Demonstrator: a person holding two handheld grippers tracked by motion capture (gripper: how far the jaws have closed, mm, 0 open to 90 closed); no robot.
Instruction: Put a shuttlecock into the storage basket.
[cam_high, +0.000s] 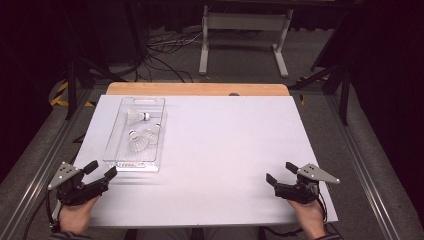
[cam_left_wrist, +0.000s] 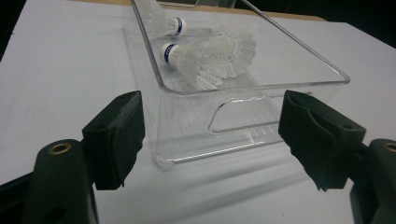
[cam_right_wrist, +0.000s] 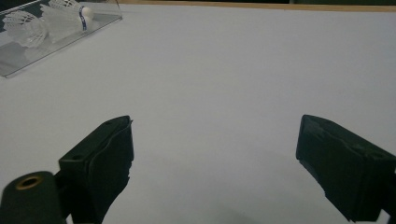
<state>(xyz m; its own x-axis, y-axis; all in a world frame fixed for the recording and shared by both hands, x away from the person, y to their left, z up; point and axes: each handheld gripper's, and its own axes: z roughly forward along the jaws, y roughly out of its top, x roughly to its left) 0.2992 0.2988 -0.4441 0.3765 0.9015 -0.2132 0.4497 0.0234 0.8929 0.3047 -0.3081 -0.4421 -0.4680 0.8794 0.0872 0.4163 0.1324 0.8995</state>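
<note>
A clear plastic tray (cam_high: 114, 150) lies on the left part of the white table and holds three white shuttlecocks (cam_high: 142, 139). My left gripper (cam_high: 104, 169) rests open at the table's near left corner, just short of the tray's near end. In the left gripper view the tray's handle cut-out (cam_left_wrist: 243, 114) sits between the open jaws, with a shuttlecock (cam_left_wrist: 210, 56) behind it. My right gripper (cam_high: 281, 172) is open near the front right of the table with nothing between its fingers (cam_right_wrist: 105, 158). The tray (cam_right_wrist: 28, 58) appears far off at the upper left of the right gripper view.
The white sheet (cam_high: 225, 145) covers most of a wooden tabletop (cam_high: 200, 89), whose far edge shows bare. Beyond it are a white stand (cam_high: 244, 35), cables on the floor and black tripod legs (cam_high: 75, 70).
</note>
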